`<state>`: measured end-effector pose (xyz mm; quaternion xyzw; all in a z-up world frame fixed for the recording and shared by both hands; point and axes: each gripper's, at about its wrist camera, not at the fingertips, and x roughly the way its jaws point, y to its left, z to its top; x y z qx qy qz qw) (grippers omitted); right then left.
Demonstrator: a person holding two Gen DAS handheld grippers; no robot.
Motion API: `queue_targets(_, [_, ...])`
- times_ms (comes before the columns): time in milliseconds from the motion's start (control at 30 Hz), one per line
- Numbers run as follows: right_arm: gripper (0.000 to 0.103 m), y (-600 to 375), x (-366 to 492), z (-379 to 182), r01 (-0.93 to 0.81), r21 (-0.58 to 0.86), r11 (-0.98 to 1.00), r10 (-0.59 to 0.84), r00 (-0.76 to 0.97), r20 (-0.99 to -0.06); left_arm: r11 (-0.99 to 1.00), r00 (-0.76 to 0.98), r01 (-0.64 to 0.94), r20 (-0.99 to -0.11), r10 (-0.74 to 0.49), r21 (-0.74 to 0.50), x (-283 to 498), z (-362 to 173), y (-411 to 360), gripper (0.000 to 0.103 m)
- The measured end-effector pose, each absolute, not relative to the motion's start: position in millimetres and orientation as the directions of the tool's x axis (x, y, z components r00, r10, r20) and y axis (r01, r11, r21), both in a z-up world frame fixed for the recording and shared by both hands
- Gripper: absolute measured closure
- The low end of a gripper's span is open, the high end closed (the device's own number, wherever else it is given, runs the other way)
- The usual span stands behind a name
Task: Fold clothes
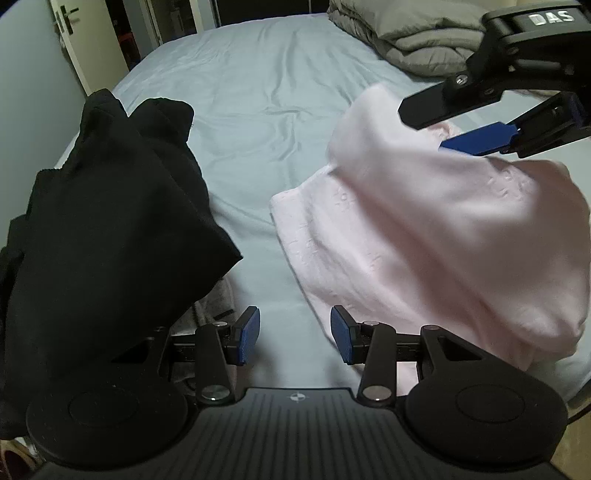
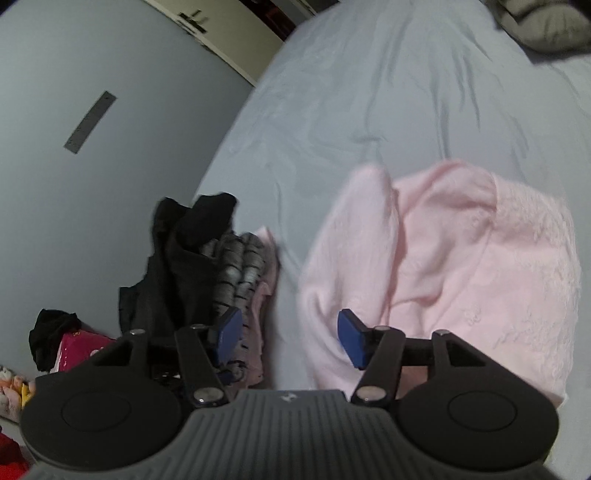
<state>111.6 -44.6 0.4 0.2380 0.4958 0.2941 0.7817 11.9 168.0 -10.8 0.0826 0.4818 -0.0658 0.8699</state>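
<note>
A pale pink garment (image 1: 424, 236) lies bunched on the light blue bed sheet (image 1: 251, 110), with a fold raised at its far side. It also shows in the right wrist view (image 2: 461, 258). My left gripper (image 1: 294, 334) is open and empty, low over the sheet just left of the pink garment's near edge. My right gripper (image 2: 290, 338) is open and empty, hovering above the garment's left edge. It shows in the left wrist view (image 1: 436, 129) above the garment's far side.
A black garment (image 1: 110, 229) is heaped at the bed's left side, over grey striped clothes (image 2: 240, 269). A grey duvet (image 1: 406, 33) lies at the head of the bed. A wall and door (image 1: 70, 40) stand to the left. Items lie on the floor (image 2: 66, 347).
</note>
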Motion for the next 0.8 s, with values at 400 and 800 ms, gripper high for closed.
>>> queue_targets(400, [0.042, -100, 91, 23, -0.207, 0.573, 0.793, 0.598, 0.447, -0.665, 0.976, 0.534, 0.181, -0.822, -0.199, -0.119, 6, 8, 169, 0.063])
queue_targets(800, [0.03, -140, 50, 9, -0.212, 0.552, 0.807, 0.584, 0.432, -0.687, 0.97, 0.52, 0.155, -0.819, -0.241, -0.187, 18, 5, 164, 0.063])
